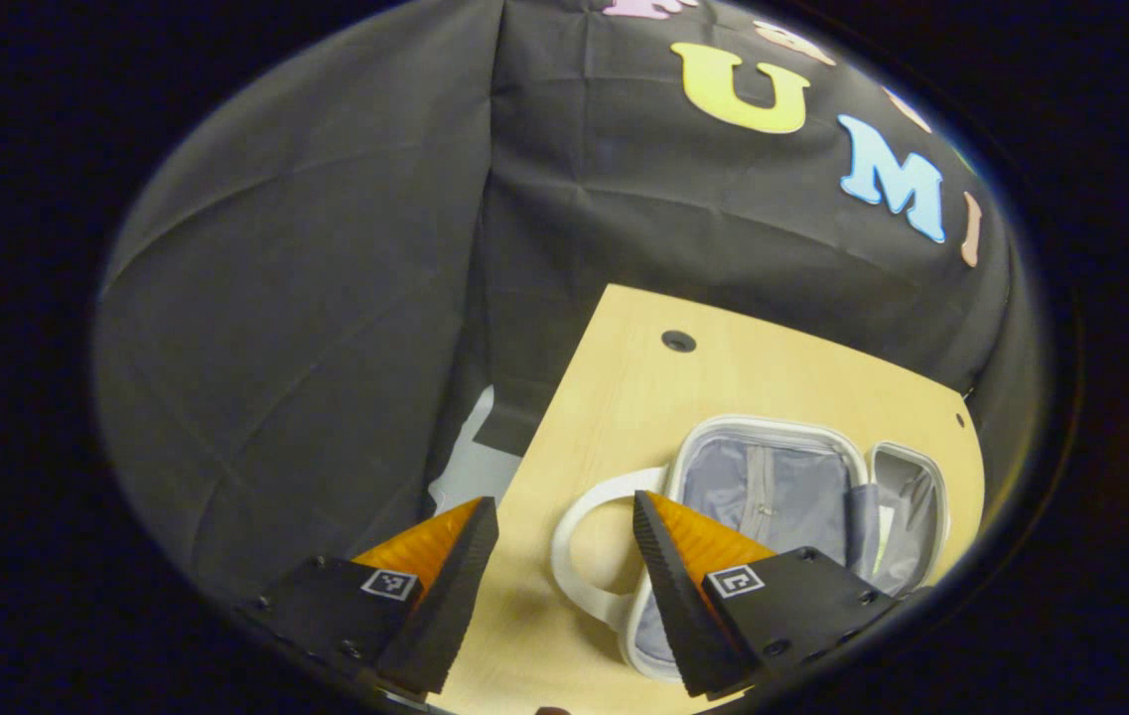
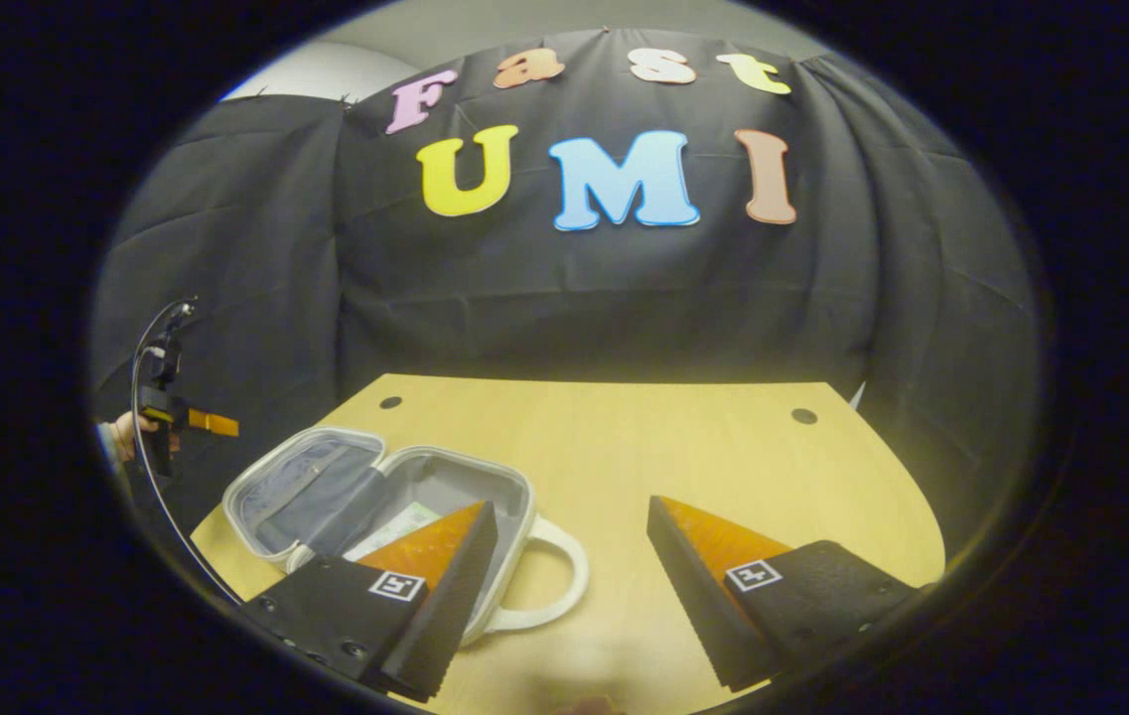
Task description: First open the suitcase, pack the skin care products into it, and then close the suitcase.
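Two halves of the suitcase lie spread open near the worktop's left edge, loop handle pointing toward the middle. Something pale, perhaps a packed product, lies inside; I cannot tell. Right tool hovers wide open and empty, just right of the handle. Left tool, also gaping, is over the handle end.

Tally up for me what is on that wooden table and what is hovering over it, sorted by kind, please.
Suitcase, lying open with a pale item inside: 1
Table: 1
Grippers, left gripper and right gripper, both open: 2
Total: 4
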Demonstrator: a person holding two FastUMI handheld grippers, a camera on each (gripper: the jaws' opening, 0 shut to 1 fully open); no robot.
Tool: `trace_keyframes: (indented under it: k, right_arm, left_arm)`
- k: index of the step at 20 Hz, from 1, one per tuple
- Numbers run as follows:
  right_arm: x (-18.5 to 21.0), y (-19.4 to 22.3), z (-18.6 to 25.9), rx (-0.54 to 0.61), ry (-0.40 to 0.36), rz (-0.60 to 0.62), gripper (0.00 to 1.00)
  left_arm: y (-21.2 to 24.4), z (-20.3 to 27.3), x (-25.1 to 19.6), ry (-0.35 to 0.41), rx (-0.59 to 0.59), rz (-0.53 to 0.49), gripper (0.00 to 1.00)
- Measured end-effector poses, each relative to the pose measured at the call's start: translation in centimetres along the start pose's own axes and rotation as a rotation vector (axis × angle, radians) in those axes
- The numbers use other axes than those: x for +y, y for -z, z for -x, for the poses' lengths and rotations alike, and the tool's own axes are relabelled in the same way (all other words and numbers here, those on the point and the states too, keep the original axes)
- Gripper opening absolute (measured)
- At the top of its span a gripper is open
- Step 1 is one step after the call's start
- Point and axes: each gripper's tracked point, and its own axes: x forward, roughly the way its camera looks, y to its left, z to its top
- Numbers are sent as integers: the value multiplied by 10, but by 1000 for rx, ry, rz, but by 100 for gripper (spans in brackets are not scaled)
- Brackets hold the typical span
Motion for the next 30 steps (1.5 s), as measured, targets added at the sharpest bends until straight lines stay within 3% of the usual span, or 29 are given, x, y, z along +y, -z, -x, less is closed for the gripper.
trace_keyframes:
  k: [4,9,10,11,12,13,16,18,24,27,30]
  right_arm:
    - [-15,-2,4,11,67,-20,94]
    - [-12,1,9,32,79,22,94]
    - [-12,1,11,32,78,28,94]
    - [-13,0,12,30,80,34,94]
    - [-15,-2,14,27,83,38,87]
    - [-17,-1,17,26,85,38,94]
    - [-33,-2,22,18,102,15,94]
    - [-44,0,26,13,110,-15,94]
    - [-96,-10,49,-69,122,-2,94]
    - [-130,-17,64,-126,132,42,94]
    - [-163,-31,80,-189,142,70,94]
  left_arm:
    - [28,-39,12,40,123,54,92]
    - [54,-67,-5,145,207,164,90]
    - [59,-71,-10,156,214,196,86]
    - [63,-74,-6,135,219,213,68]
    - [67,-76,3,102,219,215,51]
    - [68,-74,3,114,215,230,36]
    - [59,-58,5,94,182,185,22]
    - [45,-40,-2,65,151,131,11]
    - [-37,64,-58,65,-40,75,11]
    - [-82,139,-126,107,-152,60,10]
    - [-97,189,-209,151,-229,32,10]
